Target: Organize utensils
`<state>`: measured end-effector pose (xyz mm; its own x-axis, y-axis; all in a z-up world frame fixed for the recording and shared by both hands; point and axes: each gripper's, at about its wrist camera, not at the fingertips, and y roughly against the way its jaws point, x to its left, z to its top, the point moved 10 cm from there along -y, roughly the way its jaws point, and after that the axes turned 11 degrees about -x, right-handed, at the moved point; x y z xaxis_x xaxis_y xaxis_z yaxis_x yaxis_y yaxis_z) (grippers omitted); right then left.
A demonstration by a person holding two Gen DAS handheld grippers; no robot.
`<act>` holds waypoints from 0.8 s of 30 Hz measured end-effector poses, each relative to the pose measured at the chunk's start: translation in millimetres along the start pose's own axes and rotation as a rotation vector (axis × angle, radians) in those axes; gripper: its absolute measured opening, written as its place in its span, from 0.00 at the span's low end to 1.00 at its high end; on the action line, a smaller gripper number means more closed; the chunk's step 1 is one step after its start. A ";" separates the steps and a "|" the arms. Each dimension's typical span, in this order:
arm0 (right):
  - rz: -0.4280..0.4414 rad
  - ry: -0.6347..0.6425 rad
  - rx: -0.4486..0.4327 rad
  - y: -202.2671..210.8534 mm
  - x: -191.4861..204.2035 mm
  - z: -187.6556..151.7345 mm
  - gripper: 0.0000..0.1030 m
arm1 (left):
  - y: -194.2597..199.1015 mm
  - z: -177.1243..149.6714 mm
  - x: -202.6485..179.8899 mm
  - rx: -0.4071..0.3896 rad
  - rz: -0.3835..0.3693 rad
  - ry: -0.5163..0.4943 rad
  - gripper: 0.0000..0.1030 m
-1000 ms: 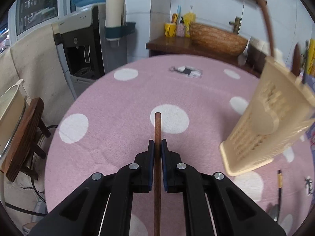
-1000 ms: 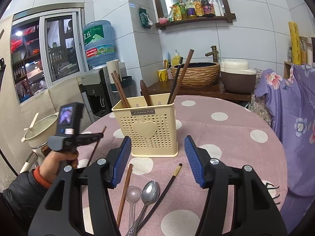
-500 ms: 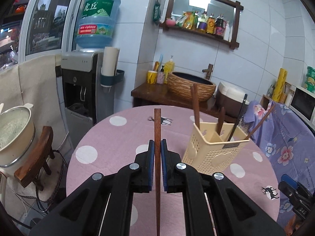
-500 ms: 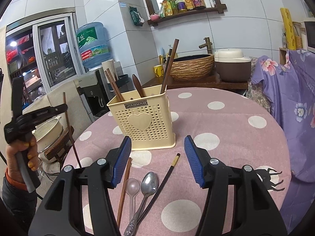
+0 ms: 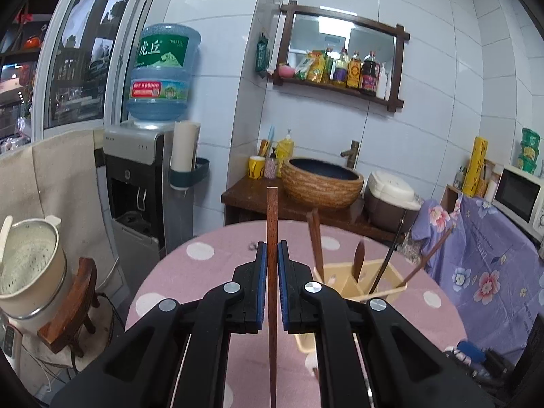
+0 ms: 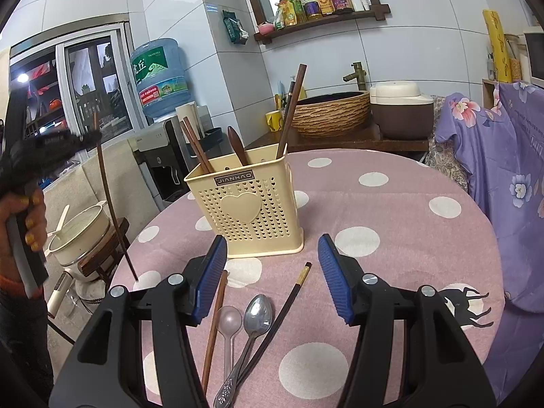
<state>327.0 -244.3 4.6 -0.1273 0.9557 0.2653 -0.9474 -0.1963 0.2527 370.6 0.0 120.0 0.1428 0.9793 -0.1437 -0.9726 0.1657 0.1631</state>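
Left gripper point(image 5: 271, 248): closed on a wooden chopstick point(image 5: 272, 272), which runs up the centre of the left wrist view; blue pads press it from both sides.
Same chopstick, right wrist view: hangs steeply at the left edge of frame point(image 6: 112, 204), clear of the table, its thin tip low and well apart from the holder.
Right gripper point(image 6: 272, 272): jaws apart, nothing between the pads; it hovers at lower centre of frame, above the loose utensils.
Utensil holder point(image 6: 251, 210): cream perforated plastic caddy, upright on the pink dotted tablecloth point(image 6: 408, 238), centre of the right wrist view. It already carries several sticks and a dark wooden handle.
Loose items: a second brown chopstick point(image 6: 214, 326), a clear plastic spoon point(image 6: 229, 319), a metal spoon point(image 6: 258, 312) and a dark chopstick with a pale band near its end point(image 6: 289, 302), lying close together at lower centre.
Handling, judged: the chopsticks look light, stiff and thin; smooth finish may let one swivel in a pinch. A hold near mid-length should keep it steady. The metal spoon looks heavier and slick; its handle seems the better hold. The clear spoon is probably light and could crack under a hard squeeze.
Readable writing: "JIANHAO" on a dark plate on the holder front. The water bottle point(image 6: 159, 74) carries large Chinese characters on a green label; the smaller print is illegible.
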 end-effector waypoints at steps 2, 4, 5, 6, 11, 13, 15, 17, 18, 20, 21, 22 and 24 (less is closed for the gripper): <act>0.001 -0.003 0.003 0.2 -0.3 -1.3 0.55 | -2.5 19.5 -5.4 -0.022 -0.016 0.017 0.07; 0.002 -0.001 0.004 0.5 0.5 -2.7 0.55 | -3.1 38.9 -10.3 -0.056 -0.027 0.034 0.07; 0.002 0.001 0.004 0.7 0.3 -3.6 0.55 | -3.9 51.0 -13.6 -0.079 -0.028 0.036 0.07; 0.002 0.002 0.004 1.1 0.6 -4.1 0.55 | -4.9 60.6 -16.9 -0.098 -0.030 0.040 0.07; -0.001 0.011 0.007 1.2 2.4 -6.9 0.55 | -18.0 101.0 -39.3 -0.193 -0.054 0.063 0.07; 0.000 0.011 0.014 0.4 2.8 -9.0 0.55 | -27.1 107.7 -47.7 -0.212 -0.064 0.081 0.07; 0.002 0.015 0.023 -0.6 3.8 -11.9 0.55 | -36.3 109.9 -54.8 -0.224 -0.065 0.088 0.07; 0.004 0.020 0.027 -0.7 4.9 -14.5 0.55 | -46.0 106.6 -62.1 -0.226 -0.073 0.106 0.07; 0.005 0.021 0.027 -0.5 5.4 -15.4 0.55 | -50.3 102.7 -65.1 -0.226 -0.073 0.104 0.07; 0.004 0.026 0.025 0.2 6.0 -16.4 0.55 | -58.5 89.7 -70.2 -0.232 -0.058 0.081 0.07; 0.004 0.030 0.024 0.4 6.3 -16.9 0.55 | -61.1 84.4 -70.9 -0.234 -0.050 0.072 0.07; 0.004 0.034 0.026 0.2 6.6 -17.8 0.55 | -65.0 76.0 -71.9 -0.231 -0.044 0.066 0.07; 0.006 0.034 0.031 -0.9 6.3 -20.1 0.55 | -72.2 61.1 -70.1 -0.216 -0.031 0.070 0.07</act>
<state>321.1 -233.7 -12.7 -0.1435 0.9612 0.2354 -0.9372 -0.2084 0.2796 442.1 -73.5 178.0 0.1676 0.9623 -0.2141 -0.9857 0.1596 -0.0539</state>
